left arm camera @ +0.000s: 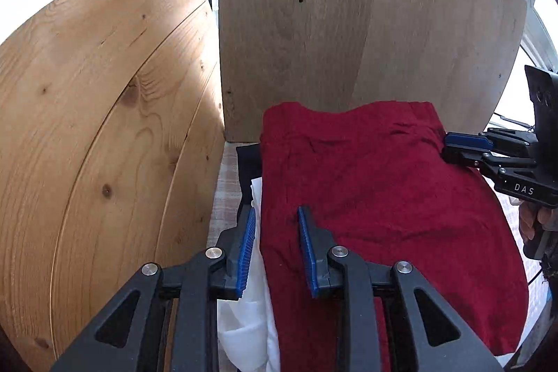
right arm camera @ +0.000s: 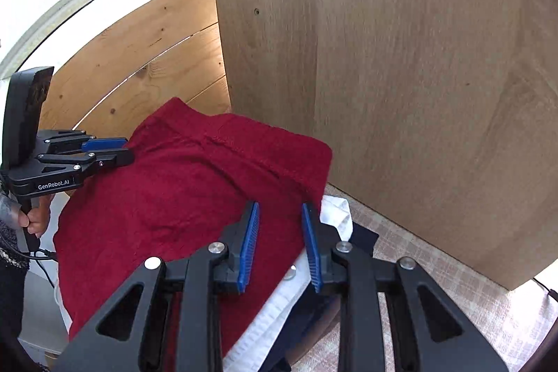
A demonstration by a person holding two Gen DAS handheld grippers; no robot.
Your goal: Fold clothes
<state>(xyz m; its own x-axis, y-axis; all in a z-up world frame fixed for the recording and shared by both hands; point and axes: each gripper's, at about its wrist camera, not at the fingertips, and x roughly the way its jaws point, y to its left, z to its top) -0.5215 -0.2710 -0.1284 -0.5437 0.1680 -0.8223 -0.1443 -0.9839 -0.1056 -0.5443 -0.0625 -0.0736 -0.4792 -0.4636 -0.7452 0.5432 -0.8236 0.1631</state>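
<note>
Left tool (left arm camera: 275,253) hangs over the near left edge of the red garment (left arm camera: 376,190), jaws parted, nothing pinched between the blue pads. Right tool (right arm camera: 280,246) sits over the garment's right edge, also released, cloth below it but not gripped. Red garment lies folded atop a pile, with a white garment (right arm camera: 334,215) and a dark one (right arm camera: 364,237) peeking out beneath. Wooden boards (left arm camera: 348,23) stand just behind the pile.

Mostly buried under red garment (right arm camera: 195,197): white cloth (right arm camera: 334,215), dark cloth (right arm camera: 362,237). Holding hand (right arm camera: 36,218) cut off by frame edge.
</note>
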